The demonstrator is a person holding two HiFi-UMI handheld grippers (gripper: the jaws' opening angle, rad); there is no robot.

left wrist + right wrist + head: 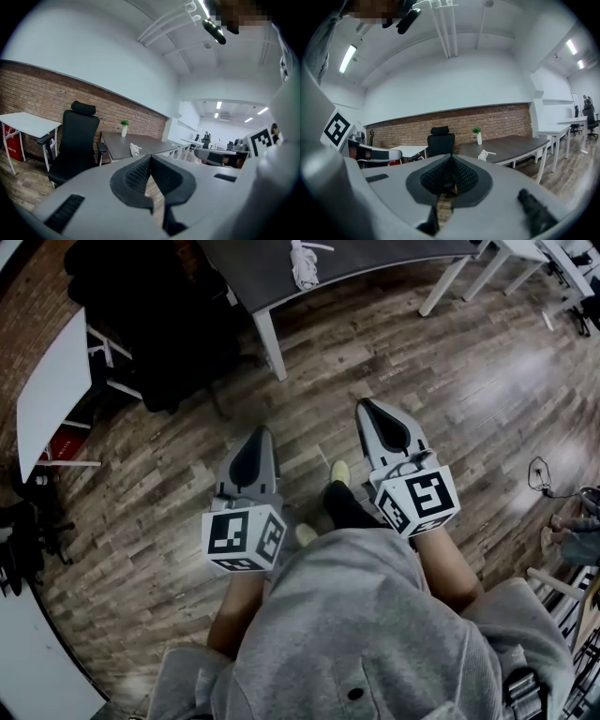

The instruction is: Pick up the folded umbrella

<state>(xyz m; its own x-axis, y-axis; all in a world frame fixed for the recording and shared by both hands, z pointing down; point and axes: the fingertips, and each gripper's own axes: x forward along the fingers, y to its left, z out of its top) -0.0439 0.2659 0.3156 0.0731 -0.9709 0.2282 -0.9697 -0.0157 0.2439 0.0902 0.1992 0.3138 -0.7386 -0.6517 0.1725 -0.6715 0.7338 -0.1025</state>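
The folded umbrella (304, 264) is a small white bundle lying on the dark table (375, 259) at the far side of the room. It also shows as a white lump in the left gripper view, umbrella (135, 149), and in the right gripper view, umbrella (486, 154). My left gripper (262, 431) and right gripper (365, 404) are held side by side over the wooden floor, well short of the table. Both point toward it. The left gripper (151, 158) has its ribbed pads meeting at the tip with nothing between them. The right gripper (451, 157) is shut and empty too.
A black office chair (159, 324) stands left of the dark table, and a white side table (52, 390) beside it. A small potted plant (124, 127) sits at the table's far end. White desks (525, 254) stand to the right. A cable (542, 476) lies on the floor.
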